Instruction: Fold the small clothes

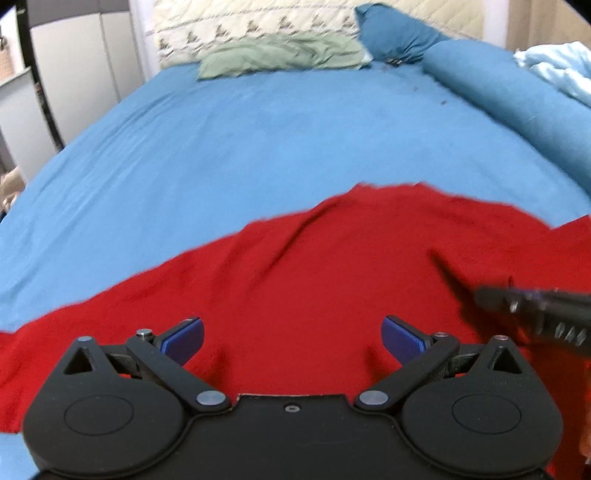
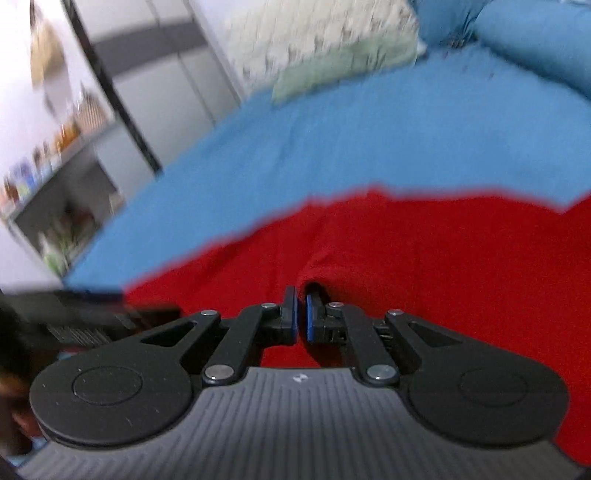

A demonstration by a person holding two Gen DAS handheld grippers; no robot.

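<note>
A red garment [image 1: 332, 266] lies spread on the blue bed sheet [image 1: 221, 147]. My left gripper [image 1: 293, 338] is open, its blue pads wide apart just above the garment's near part, holding nothing. My right gripper [image 2: 301, 314] is shut on a raised fold of the red garment [image 2: 424, 266], which bunches up around its fingertips. The right gripper also shows in the left wrist view [image 1: 532, 314] as a dark blurred shape at the right edge. The right wrist view is blurred by motion.
A green cloth [image 1: 284, 55] and a patterned cream quilt [image 1: 251, 22] lie at the head of the bed. A blue bolster [image 1: 498, 96] and pale blue bedding [image 1: 557, 62] lie at the right. White wardrobe doors [image 1: 74, 74] stand left of the bed.
</note>
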